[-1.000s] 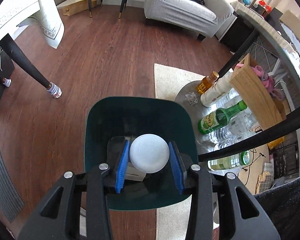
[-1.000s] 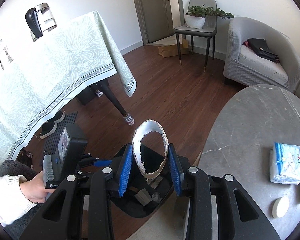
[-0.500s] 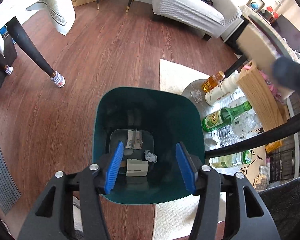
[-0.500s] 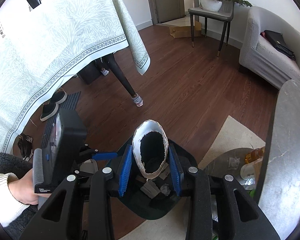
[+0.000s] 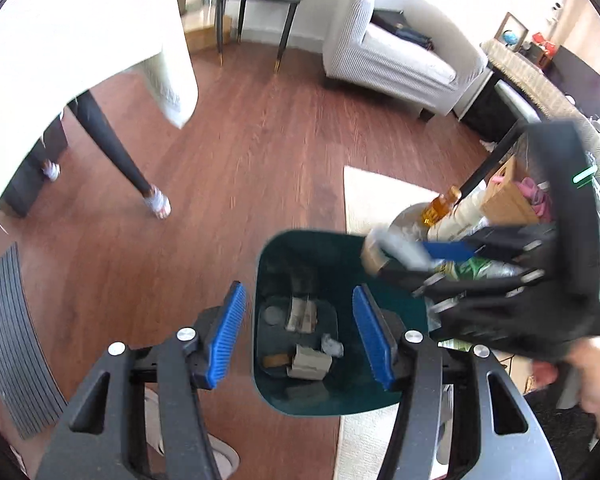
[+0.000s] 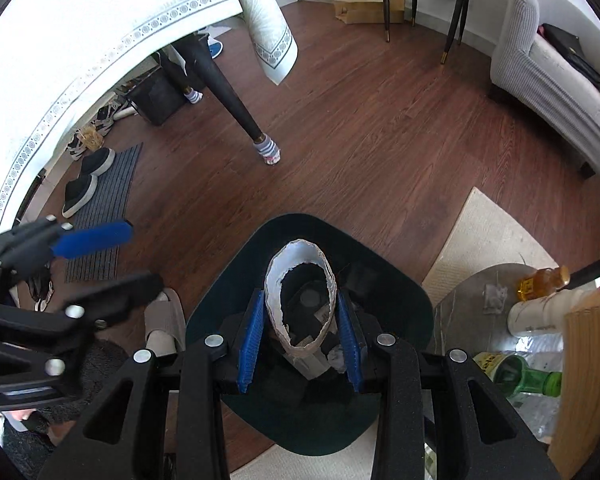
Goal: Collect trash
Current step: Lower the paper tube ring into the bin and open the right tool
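Two grippers: both are held over the dark green bin (image 5: pixel 396 396), which stands on the wood floor at the edge of a pale rug (image 5: pixel 374 184).
Left gripper (image 5: pixel 300 330): its jaws have just been opening and are now spread apart, with nothing held between the blue pads; the bin's inside is seen straight below them.
Right gripper (image 6: pixel 300 338): it is clamped on a torn paper cup (image 6: pixel 274 304), pinched into an oval, mouth toward the camera, and held above the bin's opening.
Bin contents: a round white lid (image 5: pixel 273 315), bits of cardboard (image 5: pixel 308 362) and a crumpled wad (image 5: pixel 332 346) are seen lying on the bottom.
Beside the bin: a low round table (image 6: pixel 476 280) is set on the rug side, crowded with an amber bottle (image 6: pixel 540 282), a green bottle (image 6: pixel 524 378) and clear plastic bottles.
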The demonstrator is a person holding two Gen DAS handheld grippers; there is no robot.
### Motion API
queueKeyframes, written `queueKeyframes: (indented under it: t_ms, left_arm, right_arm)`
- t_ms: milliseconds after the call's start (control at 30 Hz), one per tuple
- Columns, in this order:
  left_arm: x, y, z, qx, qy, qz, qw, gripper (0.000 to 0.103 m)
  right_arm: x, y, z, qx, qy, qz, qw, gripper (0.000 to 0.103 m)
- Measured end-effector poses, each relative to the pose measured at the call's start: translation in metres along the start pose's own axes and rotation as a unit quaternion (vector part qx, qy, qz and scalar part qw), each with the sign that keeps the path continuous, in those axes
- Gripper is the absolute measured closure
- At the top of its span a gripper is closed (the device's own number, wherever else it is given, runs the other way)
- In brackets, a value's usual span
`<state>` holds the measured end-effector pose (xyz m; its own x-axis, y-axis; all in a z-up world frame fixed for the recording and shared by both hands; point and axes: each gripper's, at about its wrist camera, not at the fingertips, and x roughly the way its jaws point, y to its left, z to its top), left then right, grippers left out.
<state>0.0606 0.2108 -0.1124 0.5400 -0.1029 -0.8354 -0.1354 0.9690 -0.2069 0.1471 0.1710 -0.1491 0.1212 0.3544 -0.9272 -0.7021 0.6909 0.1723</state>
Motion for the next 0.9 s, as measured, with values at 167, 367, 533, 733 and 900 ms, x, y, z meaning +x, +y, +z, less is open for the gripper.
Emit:
queueKeyframes:
  t_ms: [167,367,533,733,900]
  left_arm:
    - [-0.028,0.001,0.012,-0.006,-0.041,-0.014,0.999,0.047]
    - [-0.06,-0.006,0.03,0.0,-0.092,-0.018,0.9956,0.056]
    - [-0.084,-0.01,0.039,0.007,-0.123,-0.018,0.9922,0.062]
    - [-0.101,-0.012,0.048,0.013,-0.143,-0.032,0.9891,0.067]
    - [-0.105,-0.014,0.052,0.018,-0.152,-0.036,0.9875,0.068]
  right_arm:
    - [0.03,0.004,-0.004,-0.005,0.035,-0.002,0.999,0.067]
    - [0.058,0.007,-0.012,-0.019,0.072,-0.011,0.997,0.067]
    - [0.074,0.008,-0.018,-0.028,0.094,-0.008,0.995,0.067]
    - [0.097,0.011,-0.026,-0.04,0.129,-0.017,0.991,0.067]
    - [0.113,0.009,-0.037,-0.051,0.157,-0.031,0.986,0.066]
